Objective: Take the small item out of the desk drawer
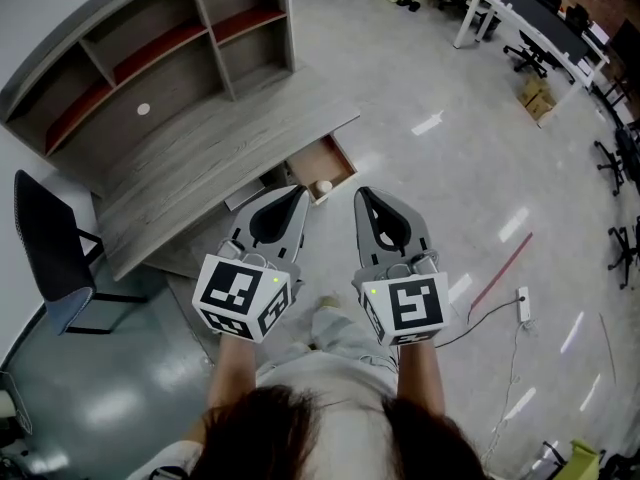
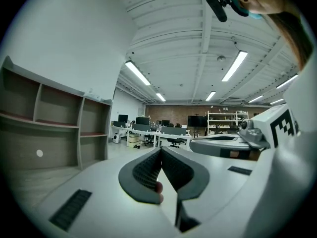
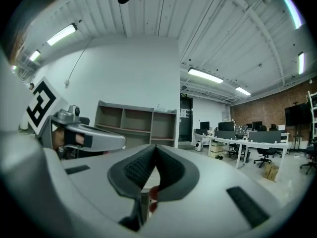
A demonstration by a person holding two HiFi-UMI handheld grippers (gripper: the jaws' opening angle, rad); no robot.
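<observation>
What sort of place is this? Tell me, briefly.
Probably an open-plan office: rows of white desks with monitors, wheeled office chairs, and a wooden desk with a shelf unit.

Glossy pale floor [image 1: 440,158] catching glare; grey wooden shelf unit [image 1: 150,78] with red-lined boards against a white wall [image 3: 124,68]; dark chair [image 1: 50,253] near it; rows of white desks [image 3: 252,144] farther off; brick wall [image 2: 173,112] at the far end; strip lights [image 2: 235,66] lit on a ribbed white ceiling [image 2: 173,33]

The small pale item [image 1: 323,186] in the open drawer [image 1: 322,161] is too small to identify.
</observation>
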